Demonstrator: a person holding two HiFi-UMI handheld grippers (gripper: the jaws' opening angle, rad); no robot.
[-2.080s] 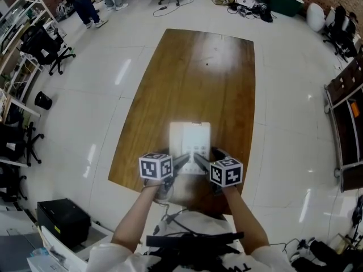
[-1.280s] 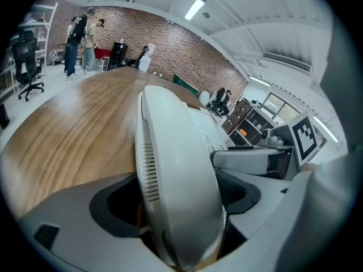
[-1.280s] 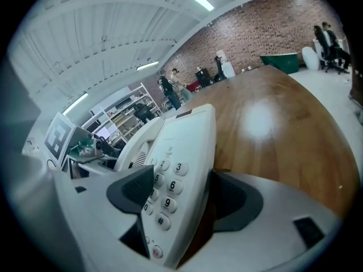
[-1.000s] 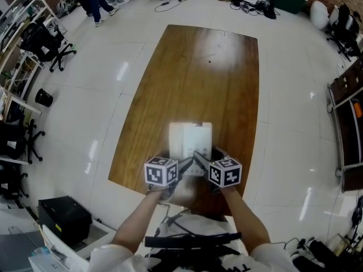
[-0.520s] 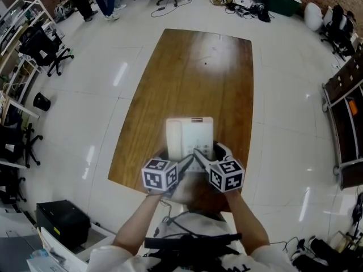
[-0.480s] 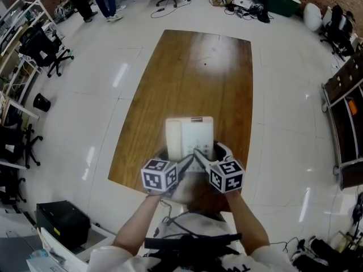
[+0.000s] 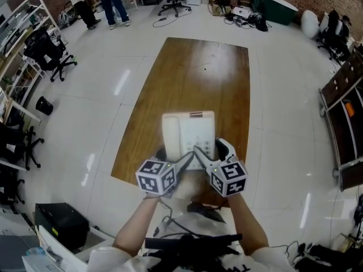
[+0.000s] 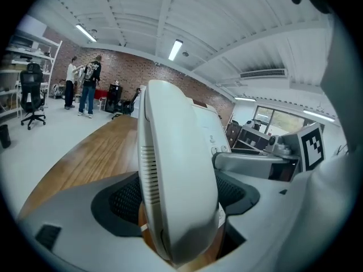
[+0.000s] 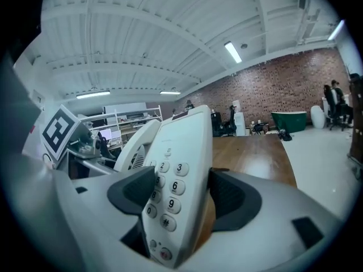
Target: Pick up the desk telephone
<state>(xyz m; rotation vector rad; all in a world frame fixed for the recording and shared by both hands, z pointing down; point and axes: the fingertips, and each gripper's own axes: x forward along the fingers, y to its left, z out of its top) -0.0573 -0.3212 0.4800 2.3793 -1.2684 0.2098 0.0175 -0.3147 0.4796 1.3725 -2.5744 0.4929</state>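
Note:
A white desk telephone (image 7: 188,134) with its handset on the left side hangs above the near end of the brown wooden table (image 7: 193,72). My left gripper (image 7: 172,164) is shut on the phone's near left part, its pads on either side of the handset (image 8: 176,174). The right gripper (image 7: 211,156) is shut on the near right part. In the right gripper view the keypad (image 9: 170,188) sits between the dark pads (image 9: 232,200). Both marker cubes show at the phone's near edge in the head view.
Office chairs (image 7: 48,52) and shelving stand at the left, with two people (image 7: 99,1) at the far left back. A black box (image 7: 59,225) sits on the floor near left. A dark cabinet (image 7: 346,112) lines the right side. Cables hang by the person's body (image 7: 170,222).
Both grippers have risen with the telephone between them. It has left the tabletop and now looks larger and nearer to the head camera.

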